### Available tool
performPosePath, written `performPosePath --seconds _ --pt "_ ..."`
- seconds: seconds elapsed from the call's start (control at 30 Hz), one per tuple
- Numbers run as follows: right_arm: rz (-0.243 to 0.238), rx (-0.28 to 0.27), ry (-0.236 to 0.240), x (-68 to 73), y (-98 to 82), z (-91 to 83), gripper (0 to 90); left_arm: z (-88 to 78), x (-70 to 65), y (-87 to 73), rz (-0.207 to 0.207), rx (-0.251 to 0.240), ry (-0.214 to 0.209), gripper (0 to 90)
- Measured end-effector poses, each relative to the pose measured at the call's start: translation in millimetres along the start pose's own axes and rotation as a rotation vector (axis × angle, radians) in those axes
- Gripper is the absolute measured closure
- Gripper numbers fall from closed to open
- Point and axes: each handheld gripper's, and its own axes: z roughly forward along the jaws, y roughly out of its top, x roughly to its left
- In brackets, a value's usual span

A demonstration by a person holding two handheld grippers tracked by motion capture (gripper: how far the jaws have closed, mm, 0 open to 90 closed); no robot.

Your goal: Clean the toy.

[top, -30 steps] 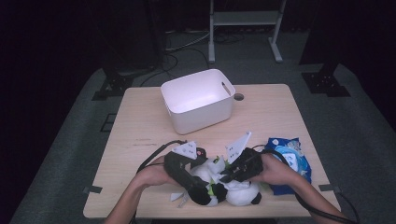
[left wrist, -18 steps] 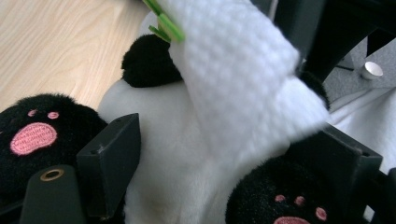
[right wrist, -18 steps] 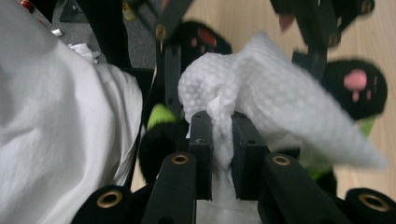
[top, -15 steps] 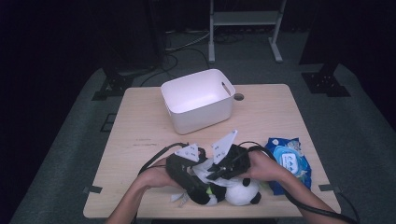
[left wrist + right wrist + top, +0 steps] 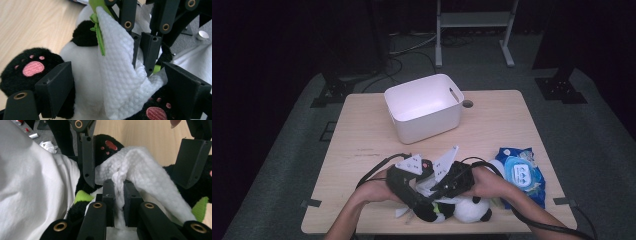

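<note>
A black-and-white panda plush (image 5: 468, 210) lies at the table's front edge, between both hands. A white wipe (image 5: 117, 62) drapes over its belly (image 5: 82, 57). My right gripper (image 5: 119, 192) is shut on a bunched fold of the wipe (image 5: 140, 162), close above the plush. My left gripper (image 5: 120, 87) faces it; its jaws have just been opening and stand wide apart on either side of the wipe and the plush, not pressing on the wipe. In the high view the left gripper (image 5: 424, 200) and right gripper (image 5: 437, 192) meet nose to nose over the plush.
A white bin (image 5: 424, 107) stands at the middle of the wooden table (image 5: 362, 135). A blue pack of wet wipes (image 5: 519, 175) lies just right of the right hand. White clothing (image 5: 30, 182) shows beyond the table's front edge.
My right gripper has moved left with the wipe, closer to the left gripper. The left hand has stayed in place.
</note>
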Motion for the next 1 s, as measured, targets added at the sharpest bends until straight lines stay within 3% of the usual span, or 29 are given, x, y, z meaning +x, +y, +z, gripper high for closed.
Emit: performPosePath --seconds 0.2,0.3,0.6,0.9,1.0 --pt "-0.043 0.035 -0.008 3.9 6.3 -6.7 81.0 2.7 -1.9 -4.6 -0.031 -0.013 -0.019 11.7" --pt "-0.038 0.031 -0.022 1.1 5.4 -15.6 81.0 3.4 -0.5 -6.5 -0.045 -0.014 -0.02 11.7" --pt "0.056 -0.014 -0.125 -17.6 -18.6 -48.4 81.0 5.9 -2.0 -6.5 -0.028 0.006 -0.012 11.7" --pt "0.135 -0.027 -0.158 -27.1 -44.0 -65.4 80.9 6.2 -2.6 -6.1 -0.011 0.009 -0.011 11.8" --pt "0.156 -0.068 -0.158 -31.0 -45.2 -68.6 80.9 6.7 -3.6 -5.4 0.0 0.014 -0.012 11.8"
